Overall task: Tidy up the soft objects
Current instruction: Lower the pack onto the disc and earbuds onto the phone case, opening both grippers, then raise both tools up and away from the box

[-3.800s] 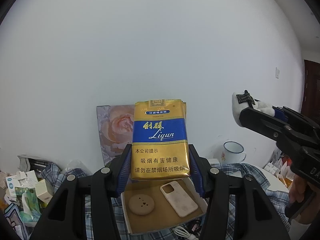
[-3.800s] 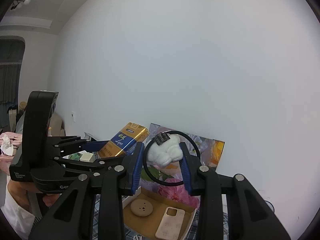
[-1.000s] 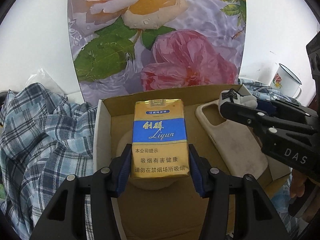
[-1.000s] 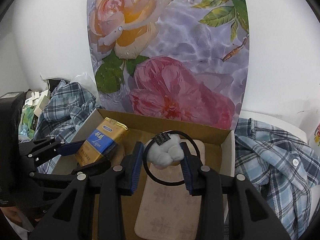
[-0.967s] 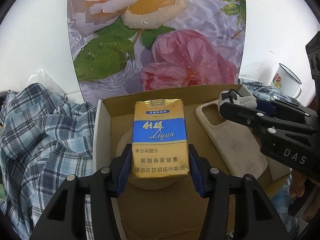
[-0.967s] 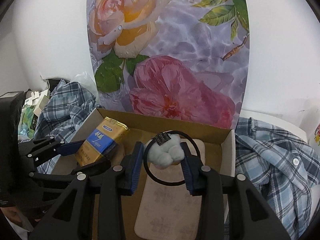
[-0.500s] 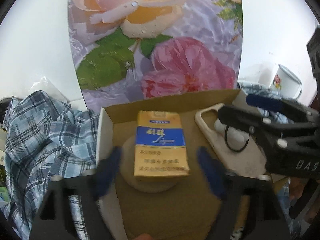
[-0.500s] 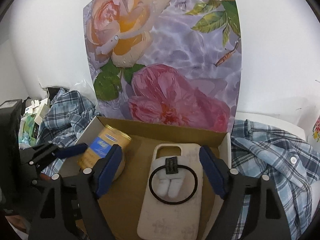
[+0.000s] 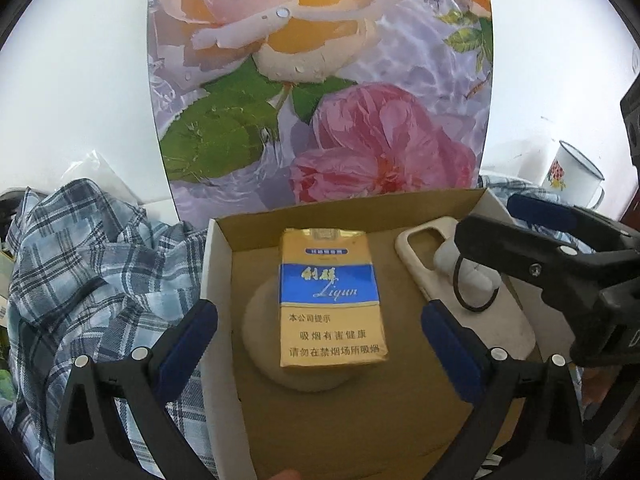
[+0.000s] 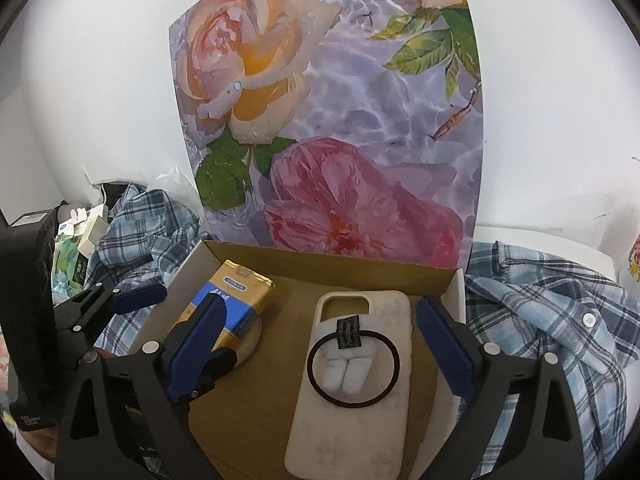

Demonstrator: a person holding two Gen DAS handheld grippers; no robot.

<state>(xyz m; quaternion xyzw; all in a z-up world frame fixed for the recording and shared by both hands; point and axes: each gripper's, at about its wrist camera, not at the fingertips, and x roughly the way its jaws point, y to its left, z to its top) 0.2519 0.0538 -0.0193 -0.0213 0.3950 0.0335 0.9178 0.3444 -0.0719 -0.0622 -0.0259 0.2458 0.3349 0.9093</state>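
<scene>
Left gripper (image 9: 320, 332) jaws just opened wide, nothing gripped; gold-blue pack (image 9: 331, 300) lying flat in cardboard box (image 9: 218, 280). Right gripper (image 10: 320, 344) likewise spread; hair tie (image 10: 352, 364) left on phone case (image 10: 352, 420).

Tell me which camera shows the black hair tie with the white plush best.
The right wrist view: the hair tie lies in full on the phone case, between the open right claw. In the left wrist view the right claw's finger hides most of it.

gold-blue pack (image 9: 331, 300), black hair tie (image 10: 353, 367), plaid shirt (image 9: 92, 264)
</scene>
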